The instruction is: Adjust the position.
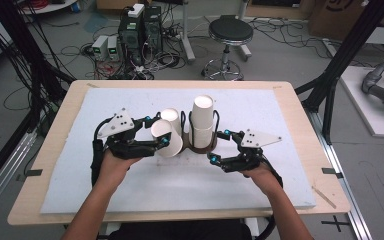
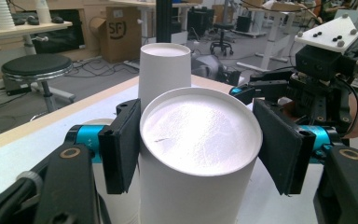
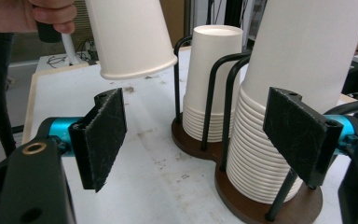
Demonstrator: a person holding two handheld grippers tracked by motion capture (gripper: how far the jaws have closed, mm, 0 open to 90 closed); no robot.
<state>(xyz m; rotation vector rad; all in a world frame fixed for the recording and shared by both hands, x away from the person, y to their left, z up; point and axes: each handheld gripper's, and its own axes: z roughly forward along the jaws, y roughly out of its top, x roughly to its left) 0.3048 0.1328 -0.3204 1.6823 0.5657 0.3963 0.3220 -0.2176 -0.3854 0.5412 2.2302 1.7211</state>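
Observation:
My left gripper [image 1: 159, 131] is shut on a white paper cup [image 1: 167, 140], which hangs upside-down and tilted just above the white mat. In the left gripper view both pads [image 2: 121, 144] press on the cup [image 2: 200, 154], whose base faces the camera. A brown cup holder [image 1: 200, 148] with black wire loops carries a tall stack [image 1: 202, 117] and a shorter stack [image 1: 171, 116] of cups. My right gripper [image 1: 219, 145] stands open beside the tall stack [image 3: 270, 154], with its pads [image 3: 102, 135] touching nothing. The held cup [image 3: 130, 37] shows at the upper left of the right gripper view.
A white mat [image 1: 260, 180] covers the wooden table [image 1: 50, 150]. Beyond the table's far edge stand a black stool [image 1: 230, 32] and computer boxes [image 1: 140, 30] with cables on the floor. Black frame posts [image 1: 340, 65] rise at the right.

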